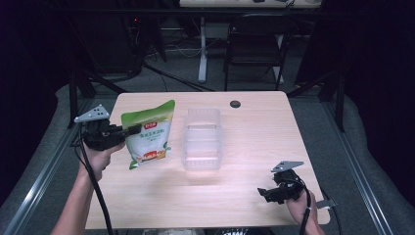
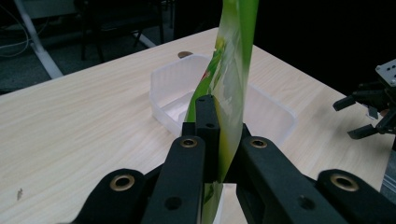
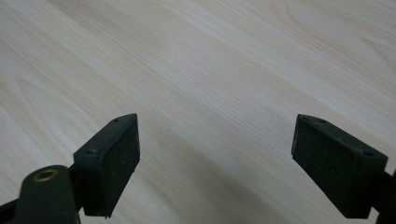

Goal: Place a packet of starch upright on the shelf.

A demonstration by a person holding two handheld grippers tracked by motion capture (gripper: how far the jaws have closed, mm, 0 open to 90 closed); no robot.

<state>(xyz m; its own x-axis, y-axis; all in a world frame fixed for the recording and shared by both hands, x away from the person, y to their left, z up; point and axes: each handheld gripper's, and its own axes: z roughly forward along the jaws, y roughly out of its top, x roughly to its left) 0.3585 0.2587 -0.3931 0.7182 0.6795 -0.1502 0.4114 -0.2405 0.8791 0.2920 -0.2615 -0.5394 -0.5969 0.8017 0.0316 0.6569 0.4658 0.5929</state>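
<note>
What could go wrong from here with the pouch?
1. The left tool pinches only the side edge of the pouch, so the pouch may swing or slip.
2. The clear tray is light and unheld; the right tool is open and far off, so a bump could shove the tray.

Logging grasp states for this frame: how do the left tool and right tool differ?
The left tool is shut on the green-and-white printed plastic pouch, holding it upright; the right tool is open with nothing between its pads. The left tool sits at the light wooden table's left edge beside the clear plastic rectangular container; the right tool sits low at the near right corner. Both are black, two-jawed and hand-held.
</note>
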